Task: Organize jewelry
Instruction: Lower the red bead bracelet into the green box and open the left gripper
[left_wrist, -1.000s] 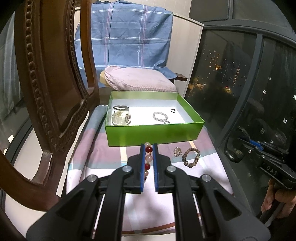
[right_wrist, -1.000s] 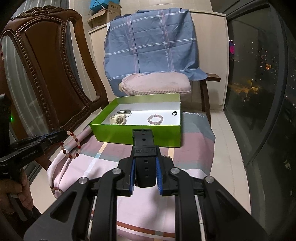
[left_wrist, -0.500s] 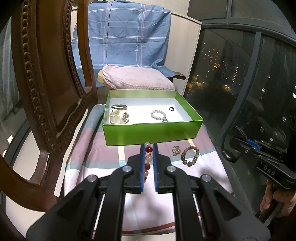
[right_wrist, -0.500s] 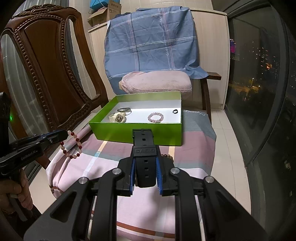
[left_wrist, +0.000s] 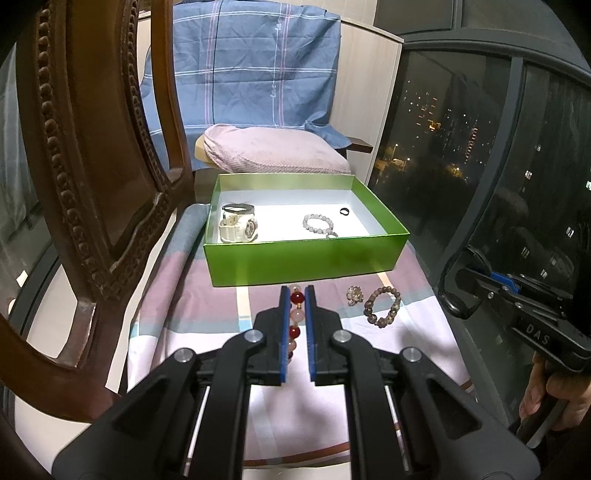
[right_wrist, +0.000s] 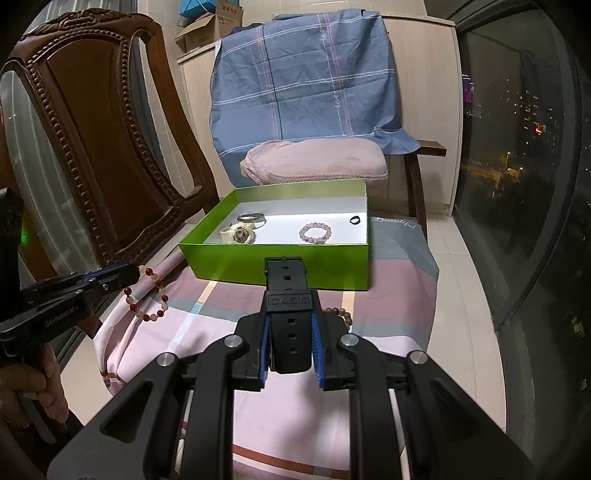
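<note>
A light, limp red-and-pink bead bracelet (left_wrist: 296, 314) is being pinched by the left gripper (left_wrist: 296, 295), while a stiffer black watch strap (right_wrist: 287, 295) is being clamped mid-band by the right gripper (right_wrist: 290, 321).

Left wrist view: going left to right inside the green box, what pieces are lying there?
White watch with a metal bangle just behind it → pale bead bracelet → small black ring nearest the right wall of the green box.
</note>
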